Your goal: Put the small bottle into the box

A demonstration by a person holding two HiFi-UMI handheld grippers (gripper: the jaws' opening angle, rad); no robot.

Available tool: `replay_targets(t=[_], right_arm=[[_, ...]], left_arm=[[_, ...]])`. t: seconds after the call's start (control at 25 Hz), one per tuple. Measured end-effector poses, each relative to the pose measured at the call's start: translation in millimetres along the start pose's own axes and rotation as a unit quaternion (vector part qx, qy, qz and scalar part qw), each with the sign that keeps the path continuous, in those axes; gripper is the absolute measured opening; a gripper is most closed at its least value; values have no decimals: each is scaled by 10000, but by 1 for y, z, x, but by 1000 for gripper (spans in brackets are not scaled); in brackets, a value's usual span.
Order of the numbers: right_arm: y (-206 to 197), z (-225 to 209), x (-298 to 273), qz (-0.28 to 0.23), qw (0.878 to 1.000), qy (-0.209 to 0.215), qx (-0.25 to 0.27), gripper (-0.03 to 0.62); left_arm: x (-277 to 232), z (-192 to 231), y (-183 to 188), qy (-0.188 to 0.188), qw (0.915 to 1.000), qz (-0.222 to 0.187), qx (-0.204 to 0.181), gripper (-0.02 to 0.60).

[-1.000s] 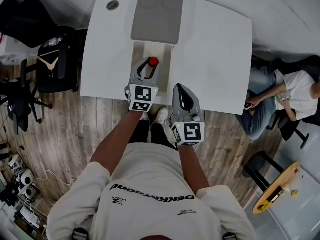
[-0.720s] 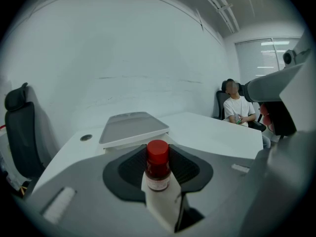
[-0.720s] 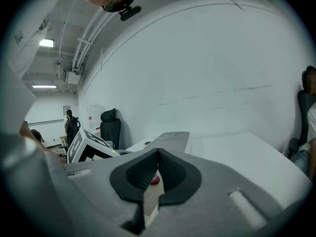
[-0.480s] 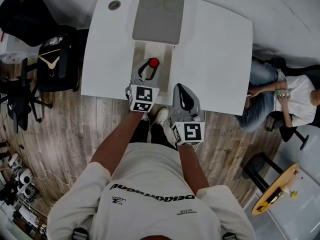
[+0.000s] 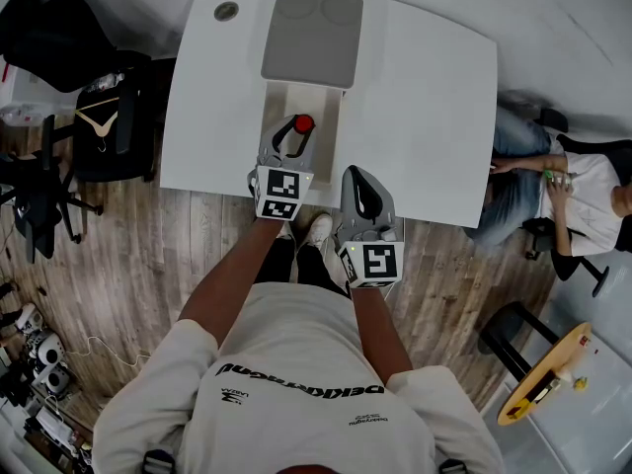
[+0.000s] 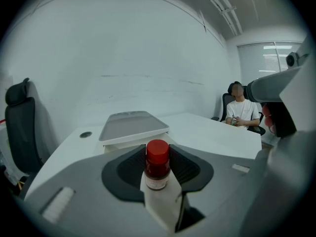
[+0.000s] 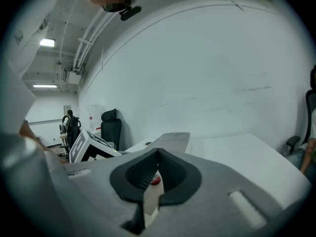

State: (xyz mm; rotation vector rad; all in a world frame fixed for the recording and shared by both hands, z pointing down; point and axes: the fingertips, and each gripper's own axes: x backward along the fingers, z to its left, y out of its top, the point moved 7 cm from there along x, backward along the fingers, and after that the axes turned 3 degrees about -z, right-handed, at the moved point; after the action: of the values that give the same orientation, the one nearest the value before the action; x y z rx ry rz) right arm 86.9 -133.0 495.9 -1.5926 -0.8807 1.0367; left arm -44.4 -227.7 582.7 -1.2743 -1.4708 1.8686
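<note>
- The small bottle (image 6: 157, 174), red-capped and upright, stands between the two pads of the left claw (image 6: 157, 152), right at their tips.
- The left claw's jaws have just been opening. They now stand wide with the bottle between them. The pads appear to have come off its sides, though any gap on either side is very thin.
- The box (image 5: 279, 100) lies just ahead of and below the left claw. Its grey lid (image 5: 309, 36) is tipped back beyond the bottle, on the side away from the claw.
- In the head view the red cap shows against the box's pale inside, just past the claw's tips, so the bottle looks to be within the box's outline. The claw hides whether its base rests on the box floor.
- Compared with the earlier head view pictures, the cap and both claws sit where they were. Only the spread of the left jaws differs.
- I judge this to be the release, with the placing nearly done. What remains is to draw the left claw back without touching the bottle.
- A pad brushing the narrow bottle on the way out could tip it.
- The right claw (image 7: 157, 162) waits just right of the left claw and a little nearer the person, at the near edge of the desk (image 5: 425, 97). Its jaws are a narrow slit apart and hold nothing.
</note>
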Motion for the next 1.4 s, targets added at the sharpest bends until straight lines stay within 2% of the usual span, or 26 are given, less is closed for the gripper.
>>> replay_targets(t=[0.24, 0.96, 1.4], right_arm=[[2, 0, 2, -7, 10000, -9, 33, -2], [8, 10, 10, -84, 10000, 14, 51, -2], [22, 15, 20, -246, 9996, 91, 107, -2]], left_arm=[[3, 0, 1, 23, 10000, 10, 68, 179], [25, -1, 18, 115, 9995, -232, 169, 179], [48, -8, 34, 278, 9981, -471, 286, 130]])
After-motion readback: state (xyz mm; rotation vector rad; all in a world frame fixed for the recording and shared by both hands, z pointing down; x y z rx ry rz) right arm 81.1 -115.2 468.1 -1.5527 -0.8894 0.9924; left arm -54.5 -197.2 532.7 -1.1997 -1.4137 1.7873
